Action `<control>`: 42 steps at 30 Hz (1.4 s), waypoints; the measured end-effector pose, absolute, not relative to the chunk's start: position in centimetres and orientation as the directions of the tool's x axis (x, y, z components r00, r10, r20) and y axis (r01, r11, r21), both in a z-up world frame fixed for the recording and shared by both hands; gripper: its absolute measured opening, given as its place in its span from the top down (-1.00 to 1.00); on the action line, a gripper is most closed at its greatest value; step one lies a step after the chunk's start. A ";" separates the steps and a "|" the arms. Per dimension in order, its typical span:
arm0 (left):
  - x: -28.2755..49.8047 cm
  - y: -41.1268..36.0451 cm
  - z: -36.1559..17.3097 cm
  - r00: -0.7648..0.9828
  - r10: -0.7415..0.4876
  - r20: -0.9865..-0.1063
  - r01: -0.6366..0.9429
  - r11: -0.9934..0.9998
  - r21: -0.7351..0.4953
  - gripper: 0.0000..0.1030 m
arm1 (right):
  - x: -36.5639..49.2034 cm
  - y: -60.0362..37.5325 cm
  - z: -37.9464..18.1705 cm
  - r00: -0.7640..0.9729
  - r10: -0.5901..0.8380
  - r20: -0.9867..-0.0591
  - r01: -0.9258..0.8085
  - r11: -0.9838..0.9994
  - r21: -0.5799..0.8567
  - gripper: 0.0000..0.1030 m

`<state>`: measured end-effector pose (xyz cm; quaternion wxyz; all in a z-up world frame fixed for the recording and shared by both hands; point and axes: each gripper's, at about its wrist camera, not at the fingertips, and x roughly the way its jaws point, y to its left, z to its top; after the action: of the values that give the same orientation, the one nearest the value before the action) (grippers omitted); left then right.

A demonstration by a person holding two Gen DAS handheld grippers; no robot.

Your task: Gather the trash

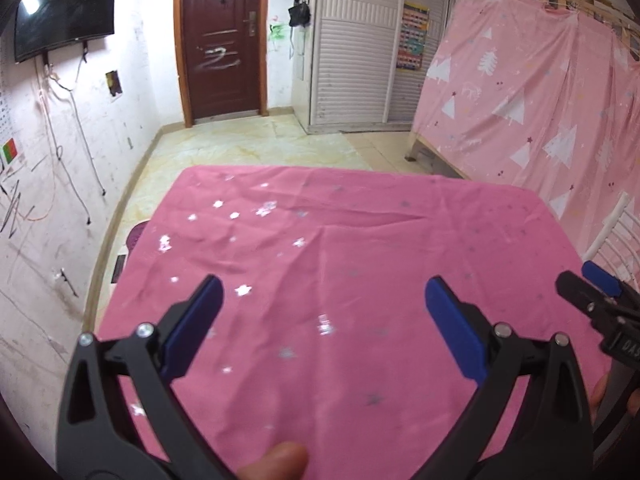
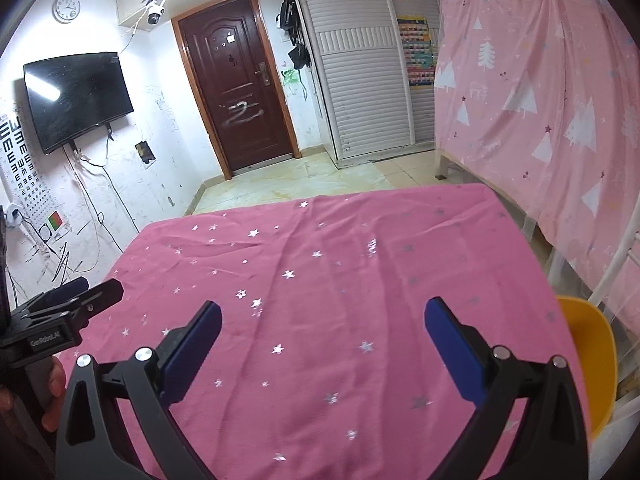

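Near: pink star-print tablecloth [image 2: 340, 300]. Far: dark brown door [image 2: 236, 96], beige tiled floor [image 2: 304, 176]. Left: scuffed white wall [image 2: 160, 128] with black television [image 2: 76, 96], clock [image 2: 66, 8] (eye chart [image 2: 20, 152] below). Right: white louvred wardrobe [image 2: 360, 80], pink tree-print curtain [image 2: 540, 100], yellow chair [image 2: 588, 360].

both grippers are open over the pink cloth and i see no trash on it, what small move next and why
Probably pan one gripper to look off the table. The left gripper and right gripper both stand open and hold nothing, and the pink tablecloth shows only printed stars. The yellow container at the table's right edge is a likely place to check first.
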<state>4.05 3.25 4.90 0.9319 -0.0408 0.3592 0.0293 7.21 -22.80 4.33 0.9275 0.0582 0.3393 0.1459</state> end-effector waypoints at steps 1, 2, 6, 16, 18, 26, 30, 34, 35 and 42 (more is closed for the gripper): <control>4.1 3.5 4.6 0.738 0.028 -0.675 -0.088 0.995 -0.055 -0.88 | 7.1 -22.6 4.2 0.728 0.309 -0.612 -0.231 0.951 0.205 -0.84; 4.0 4.0 4.3 0.734 0.027 -0.679 -0.090 0.994 -0.058 -0.88 | 7.0 -22.5 4.0 0.727 0.308 -0.614 -0.232 0.951 0.204 -0.84; 3.9 5.2 3.4 0.725 0.033 -0.688 -0.101 0.993 -0.059 -0.88 | 7.2 -22.0 3.4 0.721 0.301 -0.624 -0.225 0.954 0.201 -0.84; 4.0 6.5 2.6 0.716 0.018 -0.698 -0.103 0.991 -0.080 -0.88 | 7.3 -21.8 3.2 0.727 0.281 -0.626 -0.211 0.960 0.186 -0.84; 4.1 6.5 2.6 0.715 0.015 -0.699 -0.103 0.991 -0.084 -0.88 | 7.2 -21.9 3.1 0.727 0.282 -0.626 -0.208 0.960 0.190 -0.84; 4.3 6.7 2.5 0.707 0.008 -0.707 -0.105 0.990 -0.094 -0.88 | 7.3 -22.5 3.1 0.730 0.280 -0.623 -0.197 0.960 0.200 -0.84; 4.4 6.6 2.5 0.706 0.008 -0.708 -0.102 0.991 -0.091 -0.88 | 7.4 -22.9 3.1 0.728 0.282 -0.625 -0.197 0.959 0.204 -0.84; 4.4 6.5 2.4 0.705 0.007 -0.709 -0.101 0.991 -0.090 -0.88 | 7.4 -22.9 3.1 0.728 0.283 -0.625 -0.197 0.959 0.204 -0.84; 4.5 6.5 2.3 0.704 0.008 -0.710 -0.100 0.991 -0.089 -0.88 | 7.4 -22.9 3.1 0.727 0.283 -0.626 -0.198 0.959 0.204 -0.84; 4.4 6.5 2.2 0.701 0.007 -0.713 -0.099 0.991 -0.088 -0.88 | 7.4 -22.9 3.1 0.726 0.283 -0.627 -0.199 0.959 0.203 -0.84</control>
<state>4.44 6.51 2.17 0.9204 -0.0598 0.3854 0.0289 7.37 -22.88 3.08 0.9270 0.0608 0.3465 0.1302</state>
